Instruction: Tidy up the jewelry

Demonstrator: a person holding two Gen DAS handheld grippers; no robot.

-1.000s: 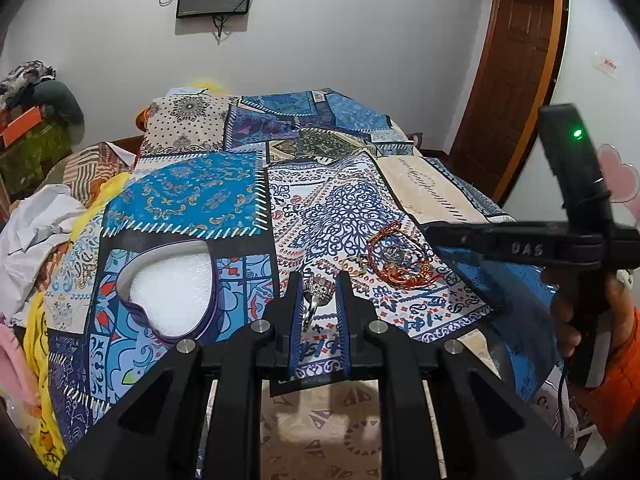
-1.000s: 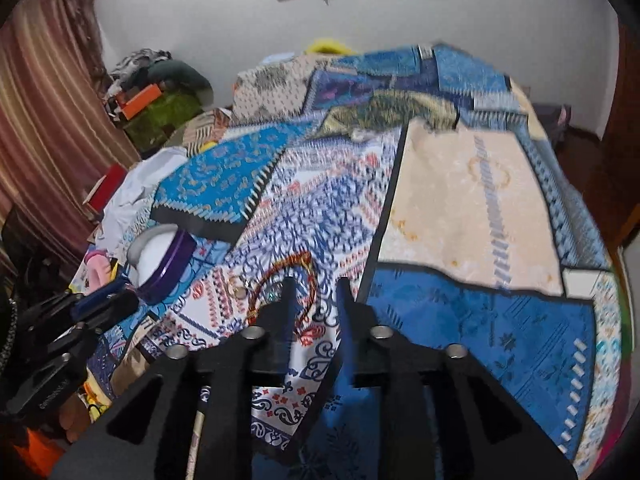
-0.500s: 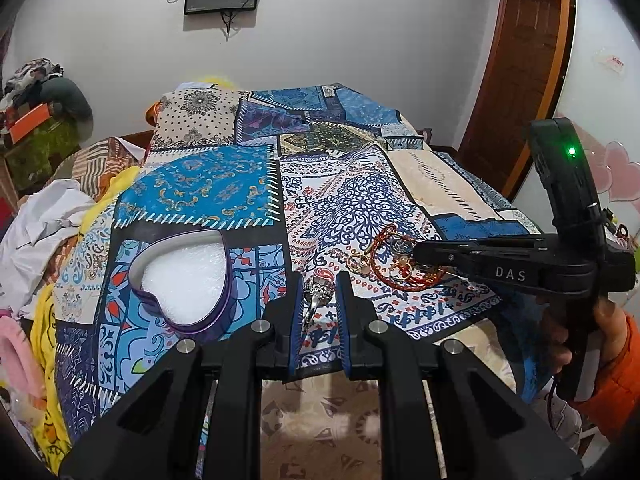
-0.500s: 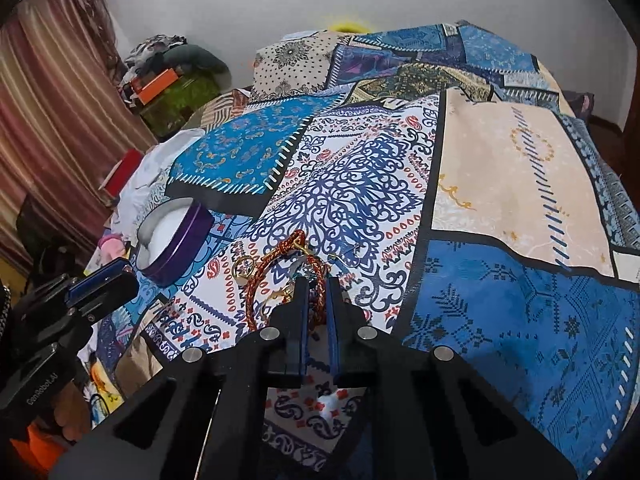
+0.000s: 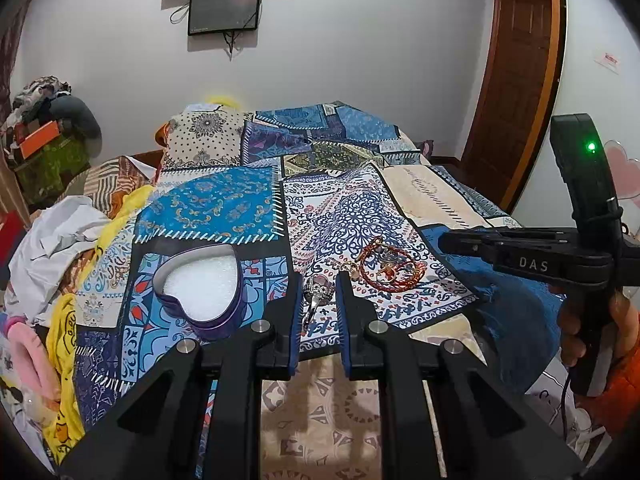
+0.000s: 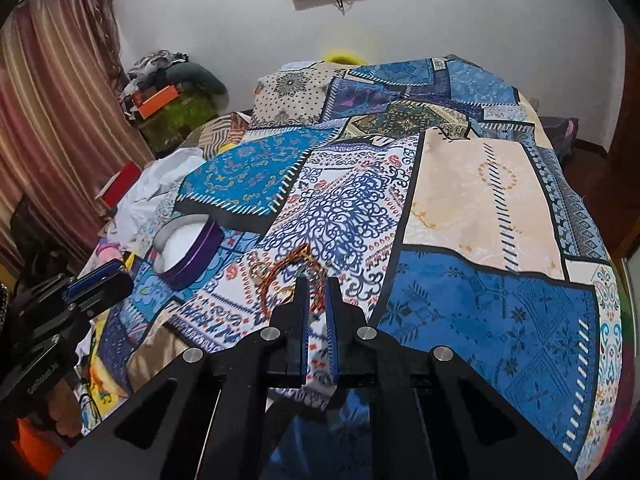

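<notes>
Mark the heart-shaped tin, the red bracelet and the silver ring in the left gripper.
heart-shaped tin (image 5: 200,284): left wrist view, on its white foam lining.
red bracelet (image 5: 390,287): left wrist view, on its near beaded arc.
silver ring (image 5: 318,290): left wrist view, on its ornate head between the fingers.

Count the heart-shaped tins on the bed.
1. The heart-shaped tin, open with white foam inside, sits on the bedspread left of the left gripper; more could be hidden under the clothes pile.
</notes>
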